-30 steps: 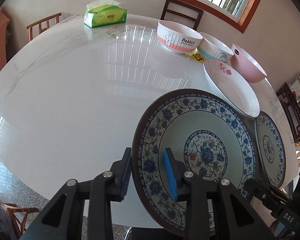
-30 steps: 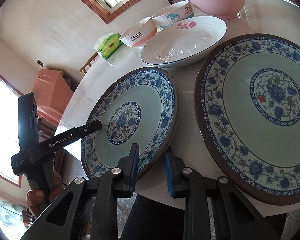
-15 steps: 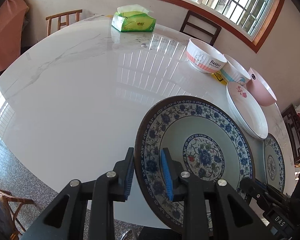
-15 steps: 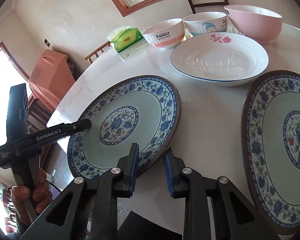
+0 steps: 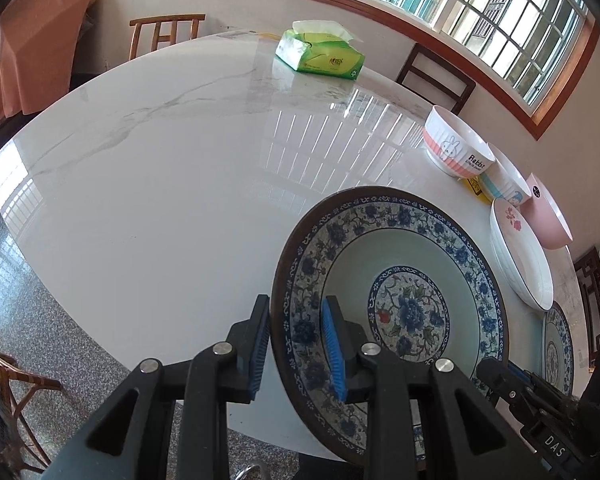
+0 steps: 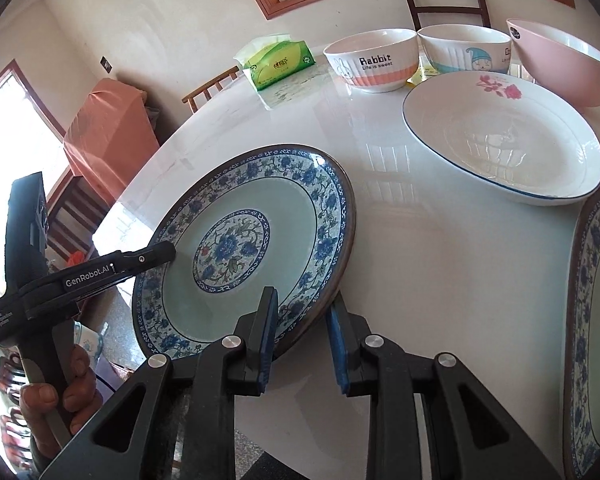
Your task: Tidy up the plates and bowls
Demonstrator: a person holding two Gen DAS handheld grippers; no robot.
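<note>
1. We hold the blue floral plate (image 5: 400,280) at the bench (image 5: 160,160) edge, left gripper (image 5: 296,350) clamped on its rim.
2. Our right gripper (image 6: 302,340) clamps the opposite rim.

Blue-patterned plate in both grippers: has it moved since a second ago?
Yes. The held plate has shifted left, away from the second blue plate.

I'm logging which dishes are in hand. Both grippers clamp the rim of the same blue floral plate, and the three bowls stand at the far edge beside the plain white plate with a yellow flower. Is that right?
One detail is wrong: the flower on the white plate is pink, as the right wrist view shows. The rest stands: left gripper and right gripper both clamp the blue floral plate, with the three bowls beyond.
</note>
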